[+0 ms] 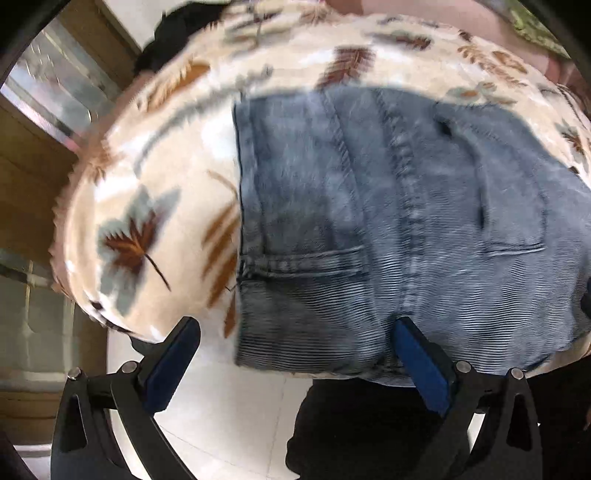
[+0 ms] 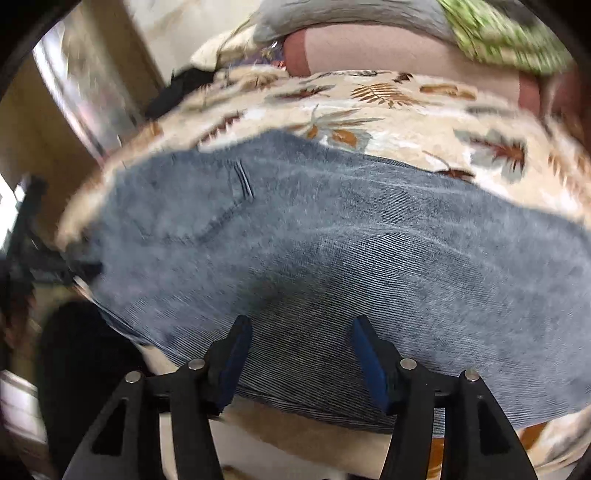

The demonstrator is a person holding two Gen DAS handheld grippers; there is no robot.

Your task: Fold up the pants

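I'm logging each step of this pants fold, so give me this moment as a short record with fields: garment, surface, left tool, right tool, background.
garment: blue denim pants, spread flat, a back pocket and a centre seam showing
surface: cream leaf-print blanket under the pants
left tool: open, at the near hem of the pants, nothing gripped
right tool: open, over the near edge of the denim, nothing gripped
background: green patterned cloth beyond the blanket; images blurred

Leaf-print blanket [image 1: 155, 206] w/ folded blue pants [image 1: 388, 221] lying flat on it.
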